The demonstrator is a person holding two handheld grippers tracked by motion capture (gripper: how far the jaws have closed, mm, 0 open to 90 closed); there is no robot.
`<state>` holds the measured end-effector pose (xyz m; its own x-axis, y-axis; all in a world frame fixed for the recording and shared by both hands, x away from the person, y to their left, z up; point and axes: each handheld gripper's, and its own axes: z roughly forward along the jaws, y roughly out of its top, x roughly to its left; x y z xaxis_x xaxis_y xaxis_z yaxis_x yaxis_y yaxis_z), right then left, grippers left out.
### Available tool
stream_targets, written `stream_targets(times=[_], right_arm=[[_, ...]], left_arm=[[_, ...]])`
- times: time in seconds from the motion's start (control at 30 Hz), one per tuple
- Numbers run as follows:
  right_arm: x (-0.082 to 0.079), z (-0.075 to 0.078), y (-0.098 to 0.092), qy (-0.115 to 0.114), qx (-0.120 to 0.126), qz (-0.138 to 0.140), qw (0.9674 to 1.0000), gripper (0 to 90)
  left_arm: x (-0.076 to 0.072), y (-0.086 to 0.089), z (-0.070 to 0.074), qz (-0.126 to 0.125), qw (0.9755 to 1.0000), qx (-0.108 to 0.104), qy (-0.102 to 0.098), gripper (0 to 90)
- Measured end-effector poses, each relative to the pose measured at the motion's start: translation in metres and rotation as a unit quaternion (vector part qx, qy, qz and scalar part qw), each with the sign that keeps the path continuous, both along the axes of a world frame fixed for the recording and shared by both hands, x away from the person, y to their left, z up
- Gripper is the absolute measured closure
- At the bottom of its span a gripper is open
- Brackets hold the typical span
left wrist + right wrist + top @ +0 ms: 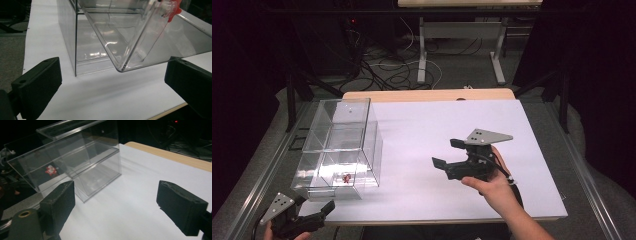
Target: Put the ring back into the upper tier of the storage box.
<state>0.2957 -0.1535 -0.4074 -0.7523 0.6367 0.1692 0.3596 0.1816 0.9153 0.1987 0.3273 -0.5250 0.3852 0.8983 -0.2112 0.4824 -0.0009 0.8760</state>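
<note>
While both grippers' ribbed black jaws stand spread, the clear plastic drawer box (343,145) holds a small red piece (346,177).

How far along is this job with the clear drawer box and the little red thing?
Looks done: the small red item lies inside the pulled-out bottom drawer of the clear drawer box. In hand: nothing; the right gripper hangs open over the white table, and the left gripper is open just short of the drawer. Probably left: pushing that drawer shut.
</note>
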Motion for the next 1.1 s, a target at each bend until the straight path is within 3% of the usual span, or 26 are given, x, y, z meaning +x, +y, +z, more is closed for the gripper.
stream_targets(times=[0.23,0.3,0.47,0.7,1.1], right_arm=[[-0.006,-0.013,-0.036,-0.009,-0.017,-0.041,0.9990,8.3],[-0.008,-0.020,-0.053,-0.011,-0.024,-0.065,0.9976,7.0],[-0.009,-0.032,-0.075,-0.006,-0.034,-0.095,0.9948,3.6],[-0.012,-0.054,-0.107,-0.006,-0.054,-0.137,0.9890,0.5],[-0.022,-0.087,-0.151,0.005,-0.047,-0.206,0.9773,0.5]], left_arm=[[0.000,0.000,0.000,0.001,1.0000,-0.001,0.001,1.3],[0.000,0.000,0.000,0.001,1.0000,0.000,0.001,1.4],[-0.001,0.000,0.000,0.001,1.0000,0.002,0.001,1.3],[-0.001,0.000,0.000,0.002,1.0000,0.003,0.002,1.4],[-0.001,-0.001,0.000,0.002,1.0000,0.004,0.003,1.3]])
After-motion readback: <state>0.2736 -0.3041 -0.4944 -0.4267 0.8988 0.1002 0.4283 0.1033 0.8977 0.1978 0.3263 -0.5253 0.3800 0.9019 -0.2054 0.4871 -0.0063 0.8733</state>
